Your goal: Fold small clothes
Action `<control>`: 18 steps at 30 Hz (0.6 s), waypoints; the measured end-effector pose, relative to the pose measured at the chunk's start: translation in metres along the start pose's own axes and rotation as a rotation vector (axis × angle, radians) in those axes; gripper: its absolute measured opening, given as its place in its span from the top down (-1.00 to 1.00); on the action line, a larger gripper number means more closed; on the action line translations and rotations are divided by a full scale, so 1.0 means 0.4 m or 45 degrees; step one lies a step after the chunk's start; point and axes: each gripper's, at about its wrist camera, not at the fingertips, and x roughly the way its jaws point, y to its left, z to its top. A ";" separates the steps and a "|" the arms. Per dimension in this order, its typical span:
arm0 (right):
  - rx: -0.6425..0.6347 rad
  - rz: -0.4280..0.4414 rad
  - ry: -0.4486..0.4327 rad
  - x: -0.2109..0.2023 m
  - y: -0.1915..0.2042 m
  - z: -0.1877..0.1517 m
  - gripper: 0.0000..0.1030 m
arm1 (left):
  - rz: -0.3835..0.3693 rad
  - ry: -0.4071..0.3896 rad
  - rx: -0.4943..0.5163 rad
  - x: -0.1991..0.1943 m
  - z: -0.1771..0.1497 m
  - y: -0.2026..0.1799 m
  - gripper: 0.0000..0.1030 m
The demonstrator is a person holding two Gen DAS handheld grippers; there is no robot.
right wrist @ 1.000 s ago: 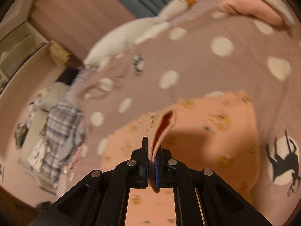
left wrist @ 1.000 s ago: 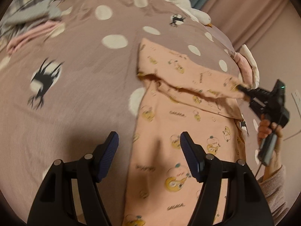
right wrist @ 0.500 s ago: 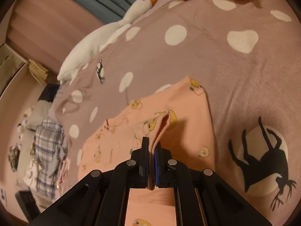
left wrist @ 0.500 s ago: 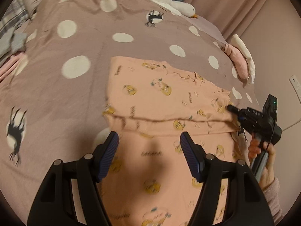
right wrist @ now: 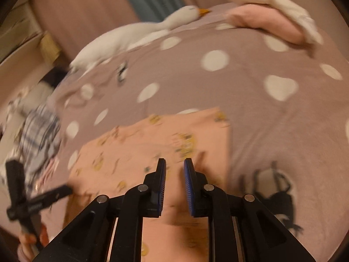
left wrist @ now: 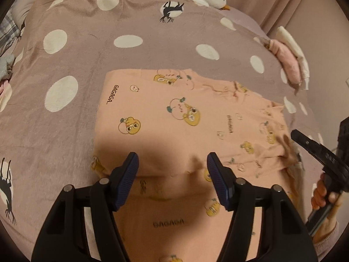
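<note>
A peach garment (left wrist: 174, 120) printed with yellow cartoon figures lies on the bed, its far part folded over the near part. It also shows in the right wrist view (right wrist: 157, 144). My left gripper (left wrist: 172, 166) is open and empty, just above the fold's near edge. My right gripper (right wrist: 174, 170) is open a little and empty, over the garment's near part. In the left wrist view the right gripper (left wrist: 294, 134) sits at the garment's right edge, held by a hand.
The mauve bedspread (left wrist: 109, 32) has white dots and black deer prints. A white goose plush (right wrist: 135, 32) lies at the far edge. Folded pink and white clothes (right wrist: 272, 17) sit far right. Plaid clothes (right wrist: 37, 135) pile at the left.
My right gripper has let go of the garment edge and opened a little. The folded flap now lies flat. My left gripper has come closer to the fold.
</note>
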 end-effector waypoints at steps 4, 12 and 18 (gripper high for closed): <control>-0.041 -0.016 0.090 0.055 0.021 -0.016 0.62 | 0.054 0.046 0.025 0.044 -0.006 0.014 0.05; -0.014 -0.138 0.135 0.043 -0.035 -0.048 0.73 | 0.091 0.037 0.093 0.030 -0.029 0.023 0.10; -0.014 -0.238 0.082 -0.044 -0.057 -0.063 0.73 | 0.128 0.036 0.106 -0.004 -0.062 0.031 0.07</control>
